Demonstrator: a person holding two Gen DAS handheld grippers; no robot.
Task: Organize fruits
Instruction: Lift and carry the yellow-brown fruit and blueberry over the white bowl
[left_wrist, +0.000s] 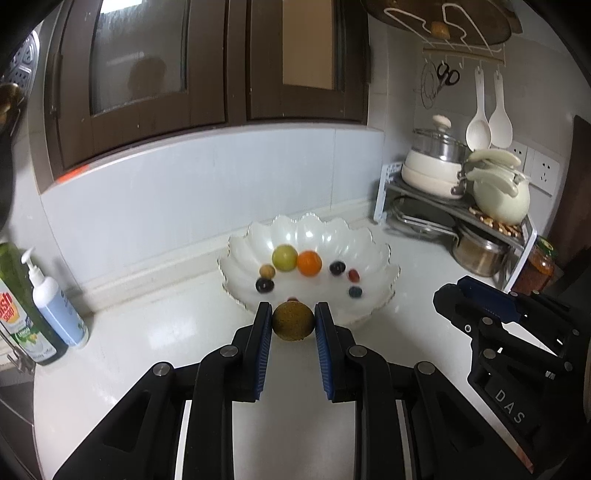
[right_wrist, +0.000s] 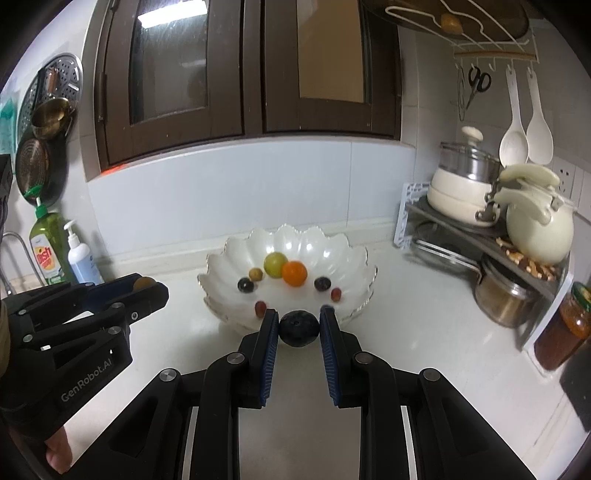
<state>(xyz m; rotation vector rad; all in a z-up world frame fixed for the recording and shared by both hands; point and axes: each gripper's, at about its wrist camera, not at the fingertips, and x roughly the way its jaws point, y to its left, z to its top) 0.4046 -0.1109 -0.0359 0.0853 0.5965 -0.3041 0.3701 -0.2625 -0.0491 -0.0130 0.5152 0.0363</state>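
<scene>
Left wrist view: the left gripper (left_wrist: 293, 322), at lower centre, clamped a brown-green round fruit (left_wrist: 293, 321) just before the scalloped white bowl (left_wrist: 384, 258), which held several fruits at frame centre. Right wrist view: the right gripper (right_wrist: 298, 328) pinched a dark round fruit (right_wrist: 299, 328) at lower centre, short of the same bowl (right_wrist: 218, 266). The step appeared to be carrying; next, each fruit likely needed moving over the rim before release.
</scene>
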